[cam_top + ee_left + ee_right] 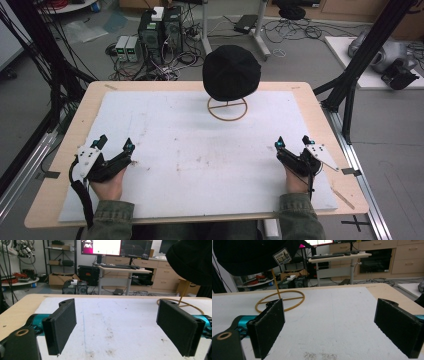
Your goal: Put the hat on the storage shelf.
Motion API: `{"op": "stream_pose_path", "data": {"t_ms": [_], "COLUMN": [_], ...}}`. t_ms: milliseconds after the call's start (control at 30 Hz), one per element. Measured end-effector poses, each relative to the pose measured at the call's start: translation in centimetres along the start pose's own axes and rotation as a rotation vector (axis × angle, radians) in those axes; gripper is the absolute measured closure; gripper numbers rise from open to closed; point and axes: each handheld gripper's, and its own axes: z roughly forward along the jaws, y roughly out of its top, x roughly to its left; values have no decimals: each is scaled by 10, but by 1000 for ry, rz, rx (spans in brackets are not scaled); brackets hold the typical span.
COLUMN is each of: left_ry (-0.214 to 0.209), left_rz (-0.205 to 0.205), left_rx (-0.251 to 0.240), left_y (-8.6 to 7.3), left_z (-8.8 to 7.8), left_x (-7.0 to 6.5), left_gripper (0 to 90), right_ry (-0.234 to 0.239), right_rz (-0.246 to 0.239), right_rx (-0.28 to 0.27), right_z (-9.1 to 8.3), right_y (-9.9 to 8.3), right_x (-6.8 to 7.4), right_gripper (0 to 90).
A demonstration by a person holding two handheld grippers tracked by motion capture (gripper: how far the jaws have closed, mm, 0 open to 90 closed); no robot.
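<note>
Black cap (pixel 231 71) on its wire stand (pixel 227 109) sits ahead, between left tool (pixel 114 146) and right tool (pixel 292 143); both agape, right probably marginally nearer.

Cap (pixel 192 260) was cut off by the top and right edges in the left gripper view, brim not visible. In the right gripper view it ran off the top and left edges; the patch (pixel 282 256) on it was too small to read. From the high view the cap hid the stand's stem and top; only the ring base (pixel 227 109) showed, near the table's far edge. Stand ring (pixel 183 303) was partly behind the jaw in the left gripper view. Both hands were mostly covered by the left gripper (pixel 114 145) and right gripper (pixel 292 142). Sleeves were cropped by the bottom edge. Table's (pixel 320 107) near edge was partly hidden by the forearms.
</note>
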Motion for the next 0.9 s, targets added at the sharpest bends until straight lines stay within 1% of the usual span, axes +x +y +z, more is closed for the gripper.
{"op": "stream_pose_path", "data": {"t_ms": [100, 167, 467, 633, 900], "left_ry": [8, 17, 18, 16, 14], "left_rz": [5, 19, 9, 7, 6], "left_rx": [5, 9, 5, 5, 8], "left_y": [-3, -4, -5, -4, -4], "left_z": [-1, -1, -3, -4, -3], "left_x": [2, 1, 3, 3, 3], "left_gripper": [165, 165, 165, 165, 165], "right_ry": [0, 1, -3, -3, -2], "right_rz": [3, -1, -2, 12, 19], "right_rx": [3, 3, 0, 5, 9], "right_z": [0, 1, 0, -1, 0], "right_y": [0, 0, 0, 0, 0], "right_x": [-1, -1, -1, -1, -1], "right_gripper": [88, 88, 87, 87, 87]}}
